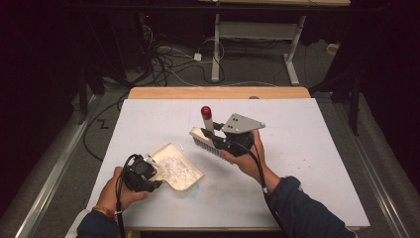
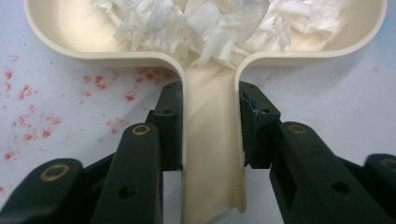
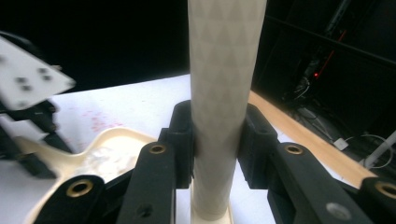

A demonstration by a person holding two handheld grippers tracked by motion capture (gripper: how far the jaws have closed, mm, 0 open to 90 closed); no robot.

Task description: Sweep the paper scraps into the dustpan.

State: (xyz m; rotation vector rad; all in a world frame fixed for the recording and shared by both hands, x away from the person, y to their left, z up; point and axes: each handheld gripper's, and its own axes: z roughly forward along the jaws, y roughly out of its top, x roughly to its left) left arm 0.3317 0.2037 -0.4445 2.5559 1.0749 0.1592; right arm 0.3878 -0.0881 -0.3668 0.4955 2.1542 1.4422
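Observation:
A cream dustpan (image 1: 177, 168) lies on the white table sheet (image 1: 307, 148), full of white shredded scraps (image 2: 205, 21). My left gripper (image 1: 154, 174) is shut on the dustpan's handle (image 2: 210, 140), with a pad pressed on each side. My right gripper (image 1: 219, 137) is shut on the pale handle (image 3: 224, 84) of a hand brush (image 1: 204, 141). The brush is lifted off the table to the right of the dustpan, and its red-tipped handle end (image 1: 206, 112) points up. In the right gripper view the dustpan (image 3: 109, 149) and the left gripper (image 3: 35, 109) sit off to the left.
Red specks (image 2: 28, 93) dot the sheet beside the dustpan handle. The table's wooden far edge (image 1: 218, 92) borders a floor with cables (image 1: 168, 59) and the legs of another table (image 1: 216, 54). A metal rail (image 1: 54, 173) runs along the left.

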